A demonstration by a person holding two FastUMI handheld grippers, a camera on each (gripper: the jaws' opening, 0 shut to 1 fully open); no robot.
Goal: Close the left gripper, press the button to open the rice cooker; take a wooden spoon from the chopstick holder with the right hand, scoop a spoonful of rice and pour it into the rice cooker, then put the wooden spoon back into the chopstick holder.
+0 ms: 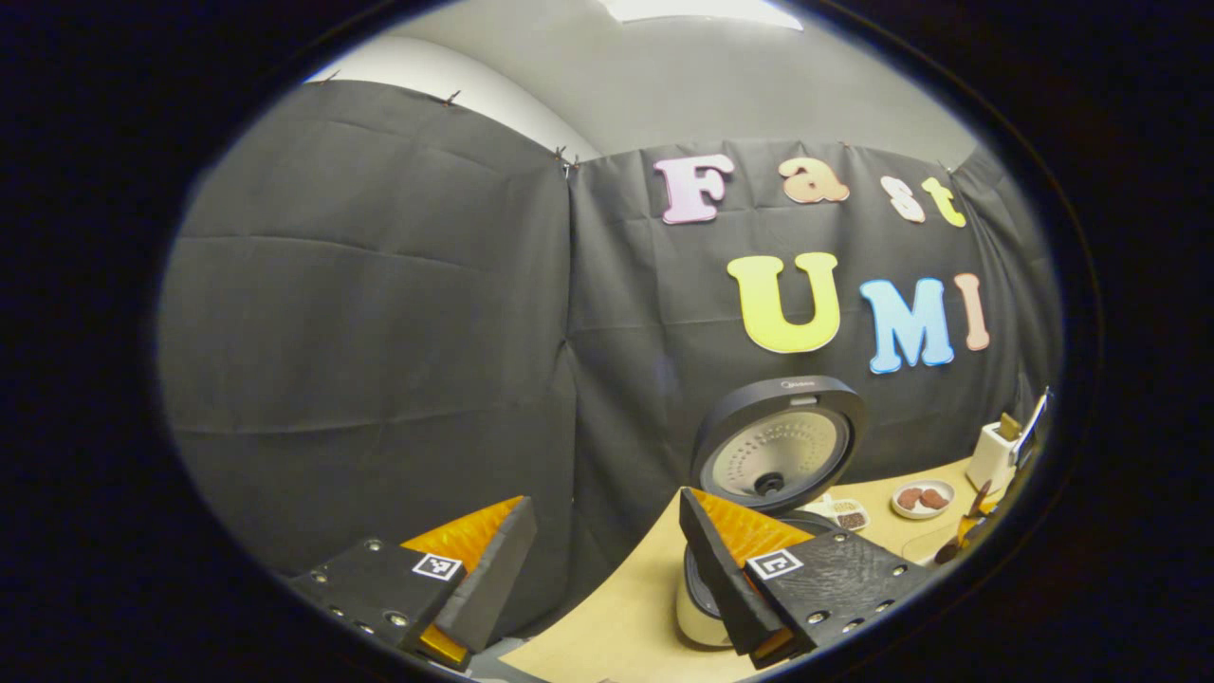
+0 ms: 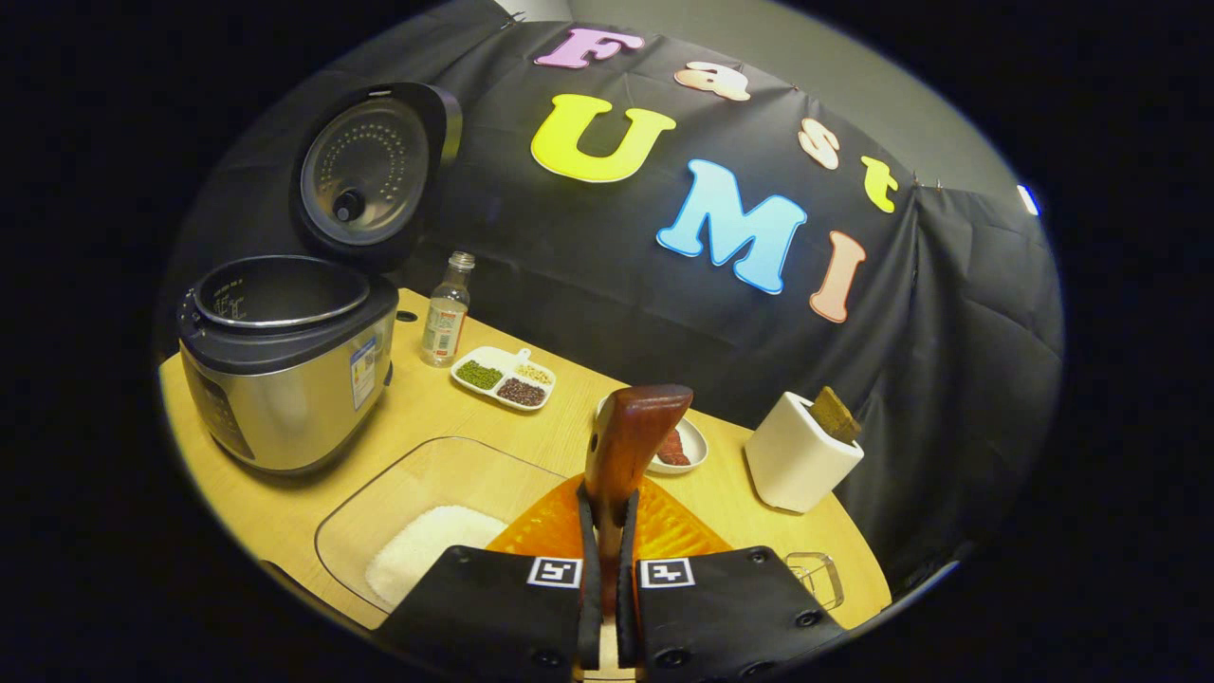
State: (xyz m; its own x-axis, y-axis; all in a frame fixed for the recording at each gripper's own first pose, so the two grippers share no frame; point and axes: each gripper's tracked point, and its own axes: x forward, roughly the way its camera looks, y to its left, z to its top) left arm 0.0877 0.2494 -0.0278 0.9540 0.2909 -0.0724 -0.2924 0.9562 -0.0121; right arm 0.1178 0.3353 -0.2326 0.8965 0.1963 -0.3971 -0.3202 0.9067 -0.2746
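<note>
One wooden spoon (image 2: 631,441), reddish-brown and glossy, stood upright in the right gripper (image 2: 607,560), whose fingers were clamped tight on its handle above one clear glass dish (image 2: 417,493) of white rice (image 2: 427,560). The left gripper (image 1: 597,560) hung wide apart, gripping nothing. Beyond sat one white chopstick holder (image 2: 797,465), two small plates, one bottle (image 2: 446,313) and one steel rice cooker (image 2: 285,370), its lid (image 2: 370,171) raised

Wooden spoon (image 2: 631,441) bowl hidden below the fingers (image 2: 654,560).
</note>
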